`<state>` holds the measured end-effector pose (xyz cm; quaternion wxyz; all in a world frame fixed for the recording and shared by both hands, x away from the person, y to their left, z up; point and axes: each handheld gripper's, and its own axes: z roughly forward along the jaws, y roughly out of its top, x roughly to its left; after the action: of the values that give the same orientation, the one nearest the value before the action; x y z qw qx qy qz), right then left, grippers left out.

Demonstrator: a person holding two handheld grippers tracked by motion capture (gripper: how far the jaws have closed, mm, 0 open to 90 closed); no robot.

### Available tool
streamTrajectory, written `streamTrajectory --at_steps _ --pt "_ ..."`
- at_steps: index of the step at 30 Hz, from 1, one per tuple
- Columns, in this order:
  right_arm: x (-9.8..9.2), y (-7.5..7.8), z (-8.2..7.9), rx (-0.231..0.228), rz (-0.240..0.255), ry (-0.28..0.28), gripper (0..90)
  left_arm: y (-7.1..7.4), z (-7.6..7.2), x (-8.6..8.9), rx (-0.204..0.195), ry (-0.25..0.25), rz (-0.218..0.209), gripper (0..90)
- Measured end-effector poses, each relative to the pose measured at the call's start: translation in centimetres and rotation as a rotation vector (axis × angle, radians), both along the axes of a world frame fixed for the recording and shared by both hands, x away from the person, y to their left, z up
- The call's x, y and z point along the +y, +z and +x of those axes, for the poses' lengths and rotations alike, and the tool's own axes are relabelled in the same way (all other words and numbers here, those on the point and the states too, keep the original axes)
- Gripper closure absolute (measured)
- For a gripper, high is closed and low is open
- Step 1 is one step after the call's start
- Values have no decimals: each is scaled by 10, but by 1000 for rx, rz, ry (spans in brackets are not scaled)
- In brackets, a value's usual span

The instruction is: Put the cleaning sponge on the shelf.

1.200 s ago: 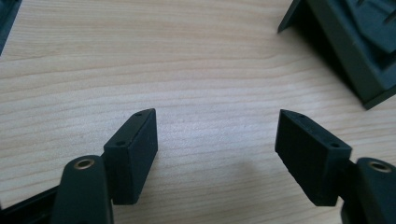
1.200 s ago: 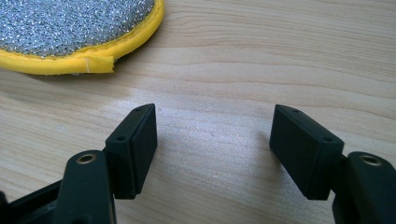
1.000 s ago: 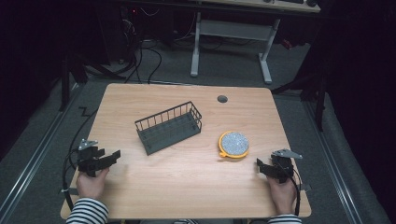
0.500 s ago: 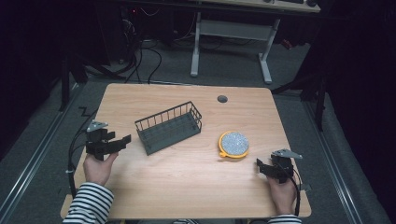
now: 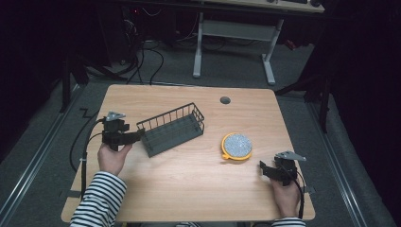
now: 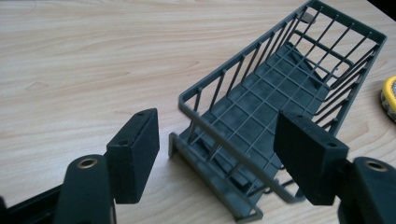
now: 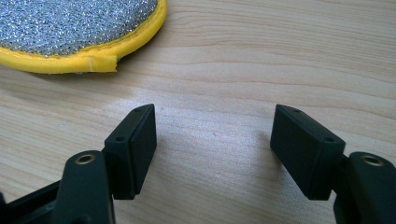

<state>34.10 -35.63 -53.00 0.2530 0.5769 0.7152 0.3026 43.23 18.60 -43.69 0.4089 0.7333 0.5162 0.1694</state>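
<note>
Spread jaws flanking wire basket (image 6: pixel 280 102) end

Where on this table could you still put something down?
The table is bare along the far edge behind the wire basket, and across the near middle between both hands. It is crowded where the left gripper meets the basket.

Pale wood-grain table (image 5: pixel 189 189), smooth with a soft sheen. On it, a dark grey wire basket (image 6: pixel 280 98), matt, its coating looking like plastic. The round scouring pad (image 7: pixel 70 23) glitters with silvery, rough mesh, edged in yellow cloth. Gripper pads (image 7: pixel 135 149) are matt black, plastic-looking. A striped knit sleeve (image 5: pixel 99 203).
</note>
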Motion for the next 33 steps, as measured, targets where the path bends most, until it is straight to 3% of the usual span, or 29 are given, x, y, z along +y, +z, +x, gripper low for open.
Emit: streamTrajectory --at_steps 4,12,15,23,33 --pt "0 0 0 3 -2 1 317 -8 6 -6 31 -9 21 331" --pt "0 0 0 3 -2 1 317 -13 6 -15 33 -37 50 373" --pt "0 0 0 3 -2 1 317 -15 7 -18 35 -37 84 388" --pt "0 0 0 3 -2 1 317 -16 9 -21 37 -31 79 432" --pt "0 0 0 3 -2 1 317 -16 19 -43 34 -52 121 446"
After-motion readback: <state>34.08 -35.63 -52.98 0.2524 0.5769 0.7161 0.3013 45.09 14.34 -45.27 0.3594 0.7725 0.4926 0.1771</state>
